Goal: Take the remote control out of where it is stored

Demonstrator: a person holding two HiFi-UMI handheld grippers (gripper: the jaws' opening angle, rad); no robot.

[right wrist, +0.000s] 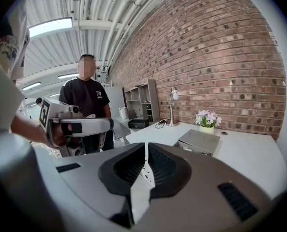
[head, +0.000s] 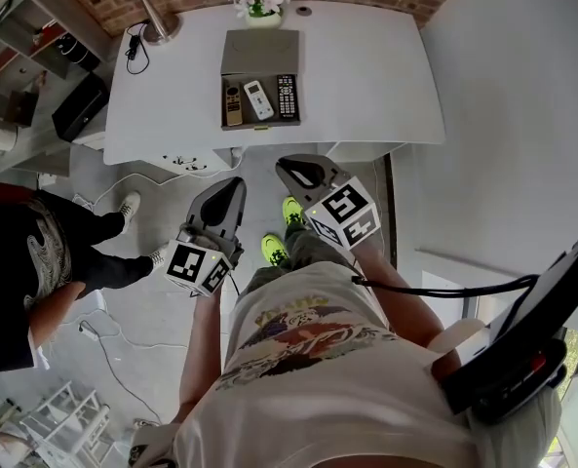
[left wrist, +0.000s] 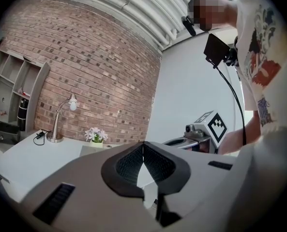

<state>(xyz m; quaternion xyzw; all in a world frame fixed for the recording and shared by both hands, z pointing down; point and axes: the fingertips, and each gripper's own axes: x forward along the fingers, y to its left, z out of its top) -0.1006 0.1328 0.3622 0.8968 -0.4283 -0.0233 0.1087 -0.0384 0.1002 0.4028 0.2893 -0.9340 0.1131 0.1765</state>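
An open grey storage box (head: 259,124) lies on the white table (head: 366,76), its lid (head: 259,52) folded back. Inside lie three remotes side by side: a brownish one (head: 233,103), a white one (head: 259,99) and a black one (head: 287,97). My left gripper (head: 235,181) and right gripper (head: 287,164) hover over the floor short of the table's near edge, both apart from the box. The left gripper (left wrist: 143,144) has its jaws together with nothing between them. The right gripper (right wrist: 146,145) is likewise shut and empty, with the box (right wrist: 199,141) ahead and to its right.
A desk lamp (head: 157,8) and a flower pot (head: 262,3) stand at the table's far side. A person in black (head: 35,261) stands to the left. Shelves (head: 35,27) line the left wall, a white wall (head: 522,115) runs along the right, and cables (head: 103,339) lie on the floor.
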